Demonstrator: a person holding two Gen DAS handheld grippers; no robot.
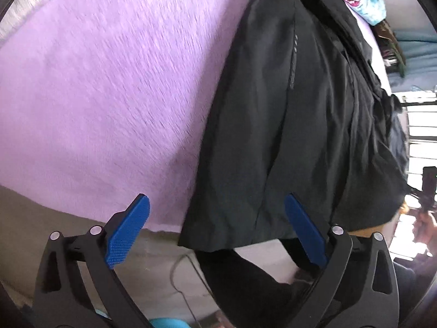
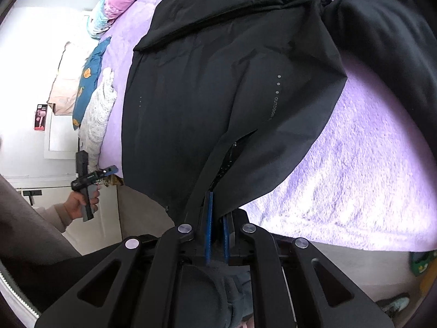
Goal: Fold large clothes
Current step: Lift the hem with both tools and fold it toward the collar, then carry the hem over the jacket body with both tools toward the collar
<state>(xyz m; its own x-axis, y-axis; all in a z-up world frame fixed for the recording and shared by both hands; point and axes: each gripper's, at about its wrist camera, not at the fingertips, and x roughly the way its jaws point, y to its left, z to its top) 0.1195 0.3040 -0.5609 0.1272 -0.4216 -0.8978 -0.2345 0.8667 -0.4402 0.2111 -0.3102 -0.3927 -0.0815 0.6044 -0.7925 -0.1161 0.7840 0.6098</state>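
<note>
The right hand-held gripper [image 2: 217, 235] pinches the black jacket's [image 2: 218, 82] hem, probably to fold it, while the left hand-held gripper [image 1: 217, 229] hangs released above the bed [image 1: 95, 95].

The jacket [image 2: 218, 87] is black with small pale grey dots and grey lettering; the bed cover [image 2: 360, 169] under it is fuzzy lilac. Both the left hand-held gripper [image 1: 217, 229] and the right hand-held gripper [image 2: 217, 235] are black, with blue textured pads [image 1: 127, 235]
</note>
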